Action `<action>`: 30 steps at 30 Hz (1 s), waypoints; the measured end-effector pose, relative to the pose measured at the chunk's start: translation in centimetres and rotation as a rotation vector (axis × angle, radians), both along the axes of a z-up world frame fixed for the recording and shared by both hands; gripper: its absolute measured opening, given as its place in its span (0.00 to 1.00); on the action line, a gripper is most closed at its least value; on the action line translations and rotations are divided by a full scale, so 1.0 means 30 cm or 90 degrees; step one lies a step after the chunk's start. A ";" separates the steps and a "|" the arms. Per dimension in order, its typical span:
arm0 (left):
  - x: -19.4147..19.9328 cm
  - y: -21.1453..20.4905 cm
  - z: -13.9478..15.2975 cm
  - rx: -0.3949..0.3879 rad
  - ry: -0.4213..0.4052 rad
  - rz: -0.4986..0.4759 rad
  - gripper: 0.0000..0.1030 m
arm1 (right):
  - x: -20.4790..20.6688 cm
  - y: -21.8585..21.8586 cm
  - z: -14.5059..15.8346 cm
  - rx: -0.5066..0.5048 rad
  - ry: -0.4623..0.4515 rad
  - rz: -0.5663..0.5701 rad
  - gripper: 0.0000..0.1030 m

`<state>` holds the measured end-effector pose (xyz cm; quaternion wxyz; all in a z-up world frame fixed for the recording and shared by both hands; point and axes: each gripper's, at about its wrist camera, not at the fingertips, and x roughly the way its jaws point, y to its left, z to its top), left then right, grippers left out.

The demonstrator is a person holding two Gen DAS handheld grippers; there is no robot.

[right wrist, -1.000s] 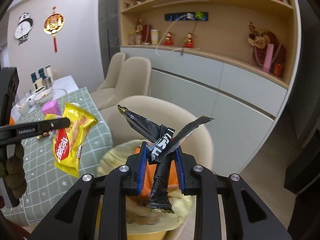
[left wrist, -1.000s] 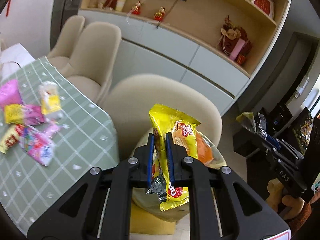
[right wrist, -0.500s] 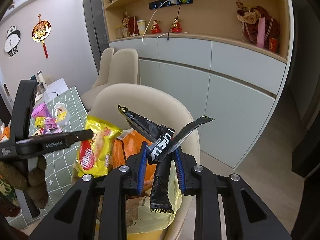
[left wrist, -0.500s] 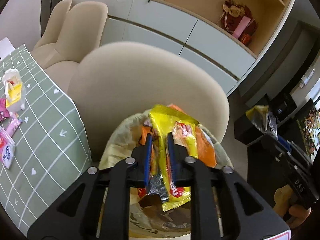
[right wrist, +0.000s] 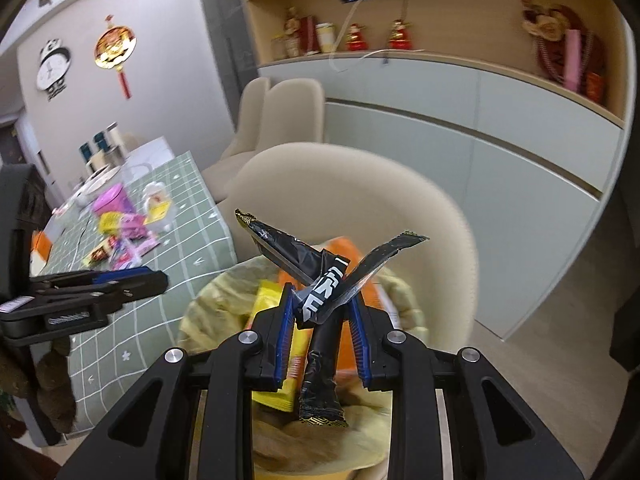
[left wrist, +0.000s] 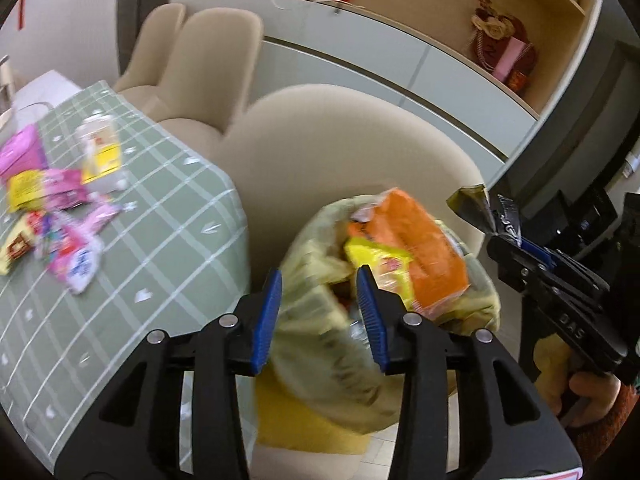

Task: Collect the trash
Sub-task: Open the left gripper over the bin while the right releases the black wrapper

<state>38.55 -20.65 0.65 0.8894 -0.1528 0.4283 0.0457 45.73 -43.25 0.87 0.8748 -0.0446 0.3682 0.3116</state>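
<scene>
The left gripper (left wrist: 318,312), jaws opening and empty, has dropped its yellow wrapper (left wrist: 380,266) into the trash bag (left wrist: 320,340) on the chair (left wrist: 340,140). The right gripper (right wrist: 322,320) still pinches a crumpled black wrapper (right wrist: 320,292) above the bag, whose blurred depths are hard to make out.

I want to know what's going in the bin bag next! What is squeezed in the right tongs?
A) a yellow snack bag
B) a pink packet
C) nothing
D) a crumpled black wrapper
D: the right tongs pinch a crumpled black wrapper between their blue pads, above the yellow trash bag.
</scene>
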 end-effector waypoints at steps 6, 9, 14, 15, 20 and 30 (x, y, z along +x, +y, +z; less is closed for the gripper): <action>-0.095 0.071 0.010 0.002 0.010 0.044 0.36 | -0.015 0.080 -0.033 -0.014 0.014 0.029 0.25; -0.135 0.082 0.010 0.003 0.010 0.049 0.36 | -0.032 0.106 -0.044 -0.030 0.009 0.038 0.25; -0.162 0.083 0.009 0.002 0.009 0.051 0.36 | -0.036 0.116 -0.055 -0.033 0.014 0.044 0.25; -0.163 0.080 0.010 0.003 0.009 0.050 0.36 | -0.038 0.118 -0.060 -0.032 0.018 0.043 0.26; -0.190 0.092 0.006 -0.003 0.013 0.058 0.38 | -0.041 0.134 -0.084 -0.046 0.031 0.037 0.36; -0.284 0.212 0.017 -0.022 0.000 0.109 0.41 | -0.082 0.156 -0.058 -0.055 0.026 0.014 0.44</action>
